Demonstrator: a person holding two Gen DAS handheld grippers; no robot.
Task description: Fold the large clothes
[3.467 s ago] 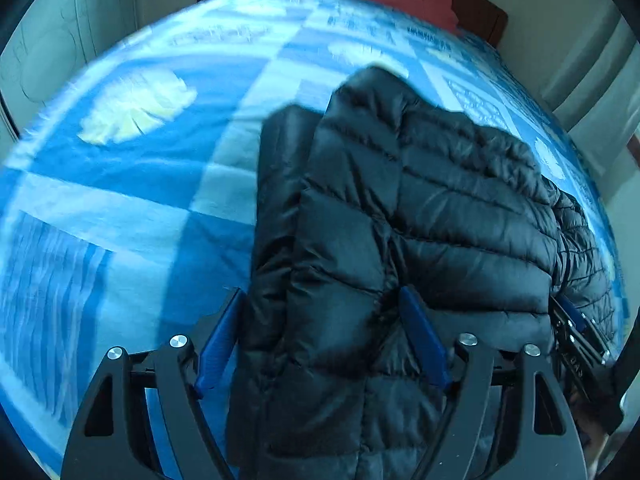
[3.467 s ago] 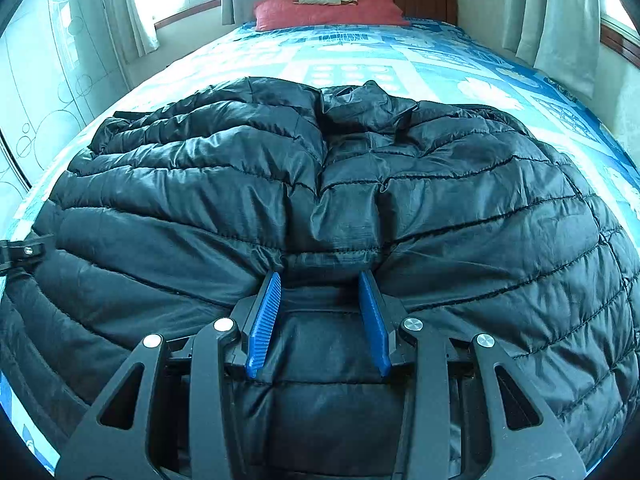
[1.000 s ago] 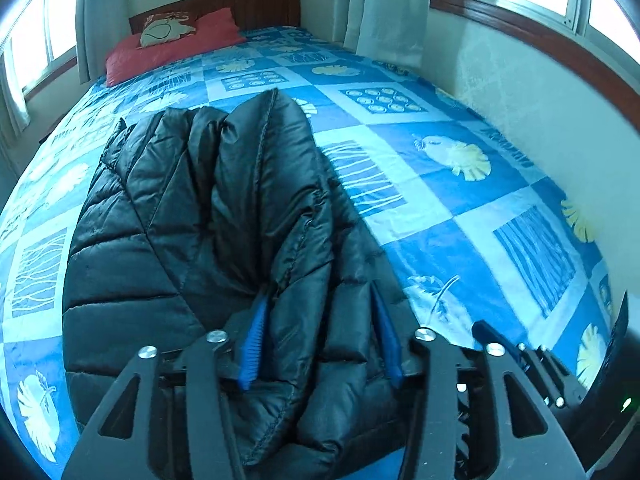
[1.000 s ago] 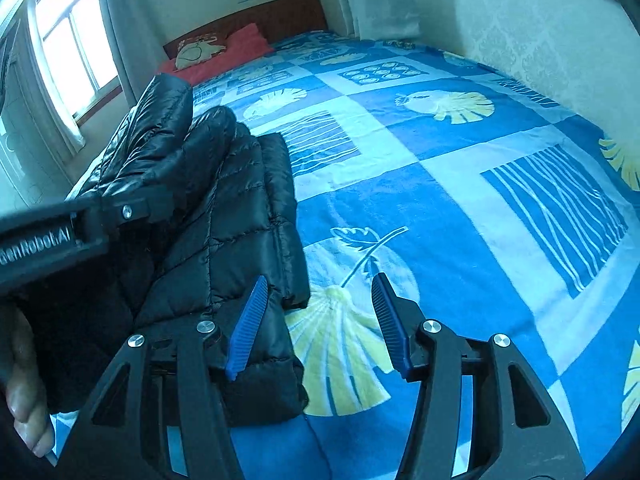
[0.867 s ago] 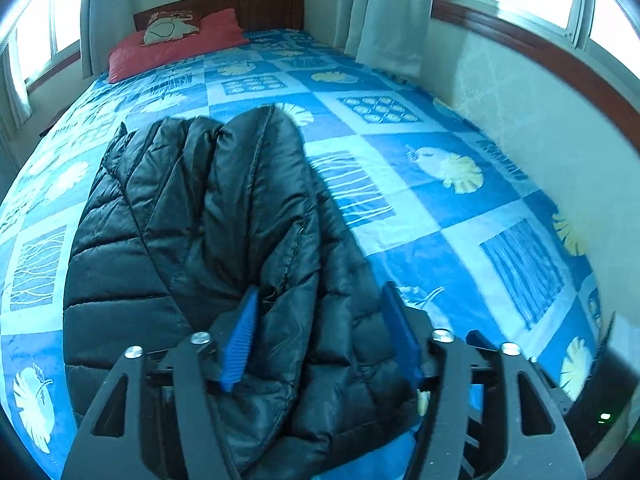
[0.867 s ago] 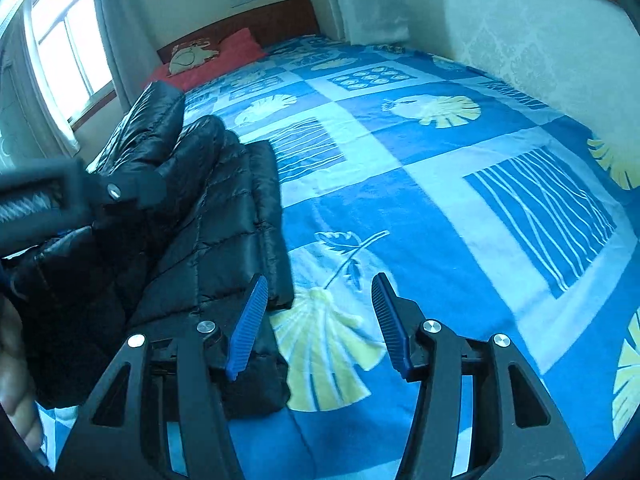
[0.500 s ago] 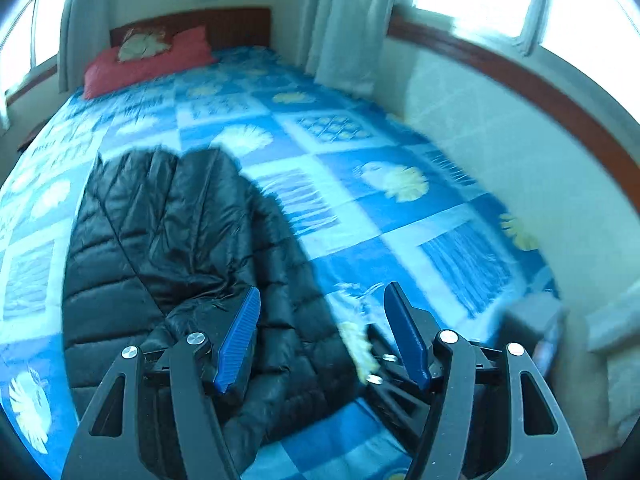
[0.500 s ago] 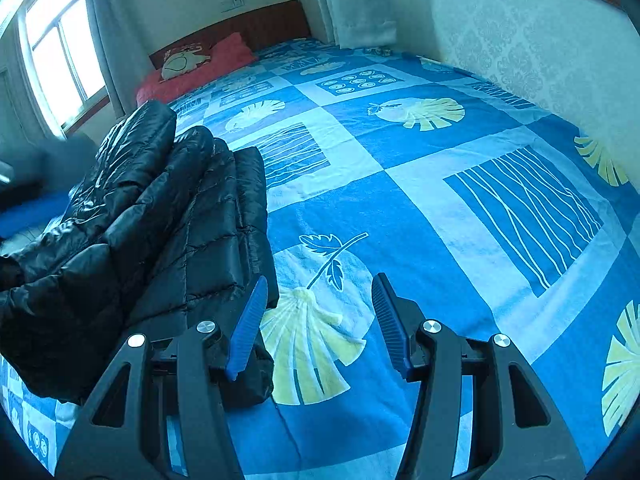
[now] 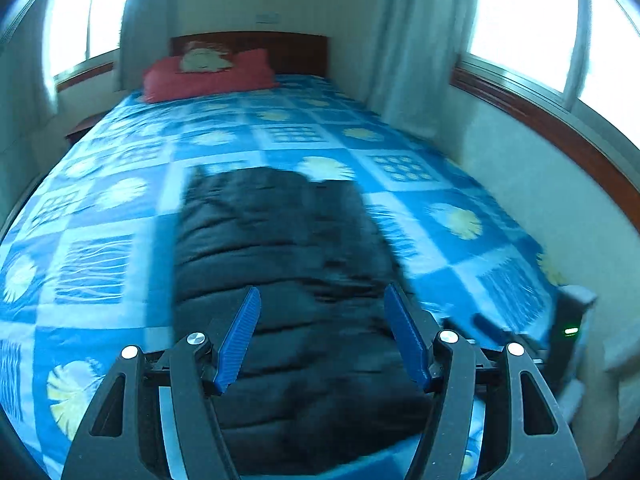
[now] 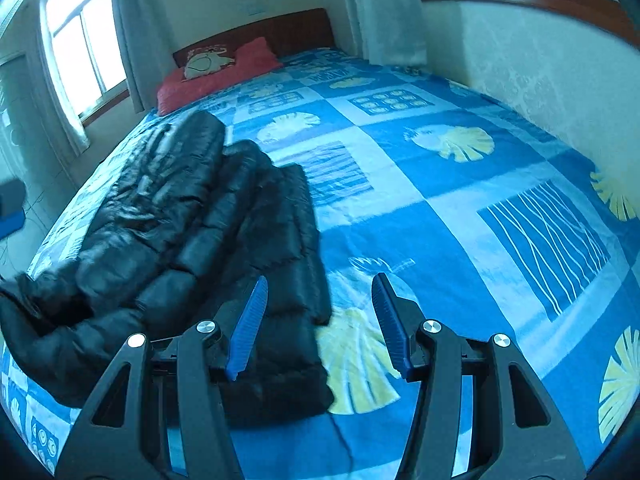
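A black puffer jacket (image 9: 280,264) lies folded lengthwise on the blue patterned bedspread (image 9: 100,264), near the foot of the bed. In the blurred left wrist view my left gripper (image 9: 322,290) hovers open above the jacket's near end, its blue pads apart with nothing between them. In the right wrist view the jacket (image 10: 180,220) lies to the left, with sleeve and body stacked in puffy layers. My right gripper (image 10: 320,278) stands open over the jacket's right edge and the bare bedspread (image 10: 460,220), holding nothing. A dark device with a green light (image 9: 572,330) shows at the right edge of the left wrist view.
A red pillow (image 10: 216,72) and a wooden headboard (image 10: 280,28) are at the far end of the bed. A wall (image 10: 540,68) runs along the bed's right side. Windows with curtains (image 10: 80,52) stand at left. The floor (image 10: 44,200) drops off beside the jacket.
My left gripper let go of the jacket fold, opened wider and pulled back and up. The raised fold dropped flat. My right gripper rose a little and stayed open.
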